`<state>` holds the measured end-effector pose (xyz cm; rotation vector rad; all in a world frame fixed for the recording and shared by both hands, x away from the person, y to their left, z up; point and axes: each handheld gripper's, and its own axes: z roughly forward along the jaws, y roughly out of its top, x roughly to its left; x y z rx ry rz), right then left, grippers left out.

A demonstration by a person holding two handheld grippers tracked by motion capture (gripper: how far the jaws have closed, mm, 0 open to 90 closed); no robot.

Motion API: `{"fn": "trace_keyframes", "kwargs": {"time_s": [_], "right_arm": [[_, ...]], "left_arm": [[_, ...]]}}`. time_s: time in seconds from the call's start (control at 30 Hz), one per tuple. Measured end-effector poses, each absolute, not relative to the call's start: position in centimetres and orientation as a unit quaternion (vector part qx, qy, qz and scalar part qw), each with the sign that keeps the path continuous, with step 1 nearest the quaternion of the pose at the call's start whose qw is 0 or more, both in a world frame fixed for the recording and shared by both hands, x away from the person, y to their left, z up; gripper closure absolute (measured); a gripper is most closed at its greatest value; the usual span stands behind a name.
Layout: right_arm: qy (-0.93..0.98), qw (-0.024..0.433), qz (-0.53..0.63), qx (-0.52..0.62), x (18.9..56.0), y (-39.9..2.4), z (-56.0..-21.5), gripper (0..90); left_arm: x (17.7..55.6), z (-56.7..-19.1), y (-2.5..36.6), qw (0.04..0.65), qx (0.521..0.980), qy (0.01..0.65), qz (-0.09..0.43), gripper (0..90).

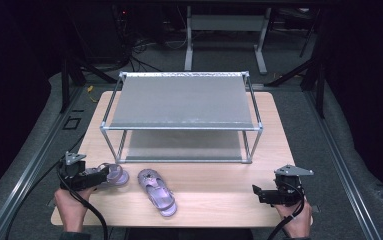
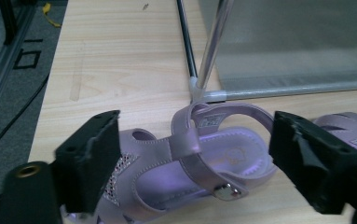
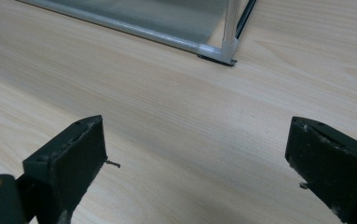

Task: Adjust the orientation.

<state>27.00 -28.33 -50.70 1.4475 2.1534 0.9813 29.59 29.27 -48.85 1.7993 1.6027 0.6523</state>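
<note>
Sandal [image 2: 190, 158] sits between my left gripper [image 2: 192, 163] jaws, open, not pinching; its soft strap could slip free.

Nothing really readable here. There's a small printed label inside the heel strap of the purple sandal [image 2: 199, 154], and a faint stamp on its insole, but both are way too blurry to make out.
</note>
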Motion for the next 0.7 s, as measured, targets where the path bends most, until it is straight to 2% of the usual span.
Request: {"fn": "trace_keyframes", "kwargs": {"time_s": [0.13, 0.47, 0.7], "right_arm": [[0.760, 0.186, 0.348, 0.516, 26.9, -28.4, -50.8, 4.8], [0.766, 0.177, 0.341, 0.515, 27.1, -28.2, -51.0, 5.1], [0.767, 0.176, 0.337, 0.517, 27.1, -28.2, -51.2, 5.1]], "left_arm": [[30.4, -49.3, 29.5, 0.307, 0.689, 0.612, 0.239, 30.3], [31.9, -50.3, 29.4, 0.285, 0.709, 0.606, 0.222, 49.4], [32.2, -50.7, 29.5, 0.271, 0.704, 0.618, 0.221, 64.0]]}}
